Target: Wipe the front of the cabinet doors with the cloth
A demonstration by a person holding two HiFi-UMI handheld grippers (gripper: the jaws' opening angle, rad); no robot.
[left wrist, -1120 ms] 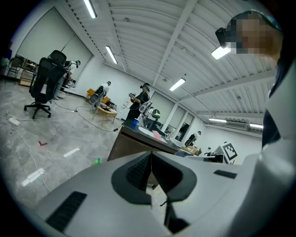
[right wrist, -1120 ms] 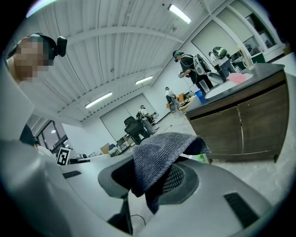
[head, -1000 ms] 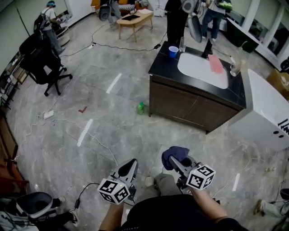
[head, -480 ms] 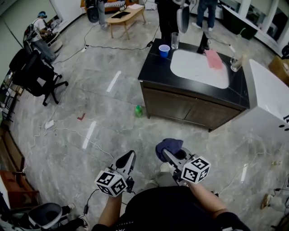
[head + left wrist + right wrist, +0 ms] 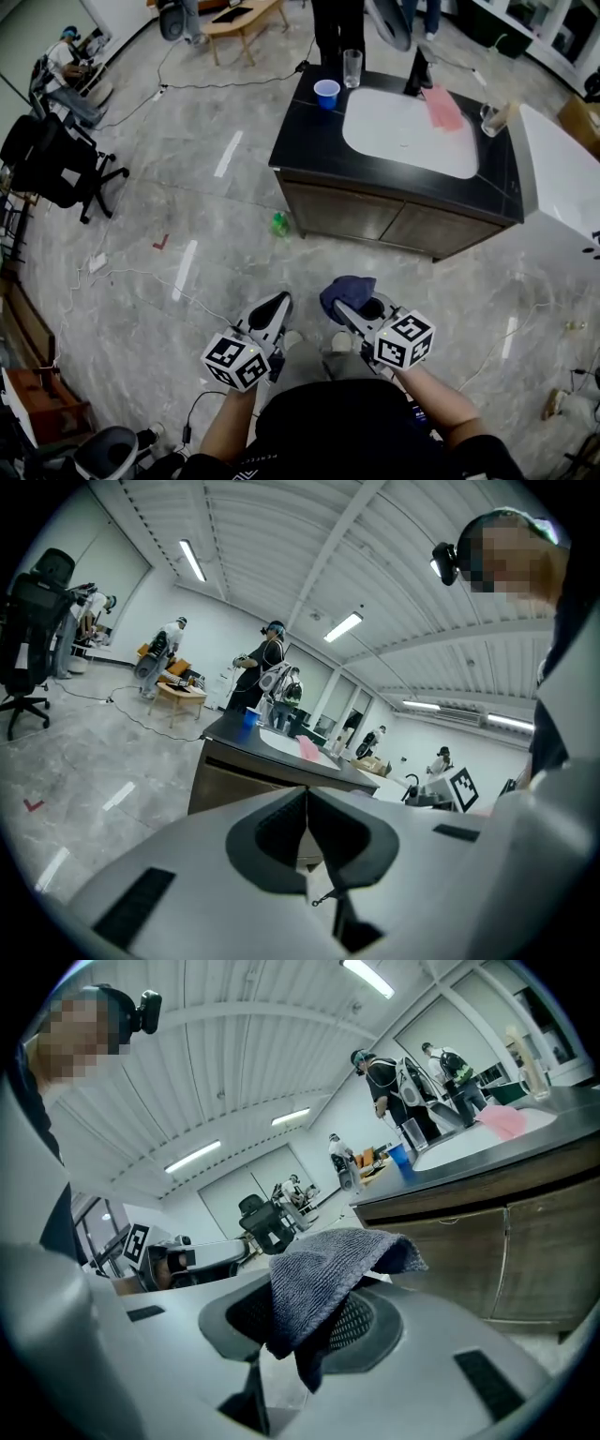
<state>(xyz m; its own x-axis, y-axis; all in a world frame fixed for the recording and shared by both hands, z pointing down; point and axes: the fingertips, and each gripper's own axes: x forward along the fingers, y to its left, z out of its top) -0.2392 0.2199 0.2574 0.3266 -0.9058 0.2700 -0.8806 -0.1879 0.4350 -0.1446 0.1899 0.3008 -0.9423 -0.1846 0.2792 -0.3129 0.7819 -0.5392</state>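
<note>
Fingers (image 5: 370,1321) of right gripper (image 5: 345,307) pinching cloth (image 5: 323,1279), left gripper (image 5: 279,302) closed, both facing cabinet (image 5: 375,217)

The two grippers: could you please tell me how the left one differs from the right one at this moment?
The left gripper's jaws are closed on nothing; the right gripper's jaws are clamped on the dark blue cloth. The left gripper's black pads show bare, while the right gripper's are partly draped by that cloth. Both point toward the cabinet doors and are well short of them.
</note>
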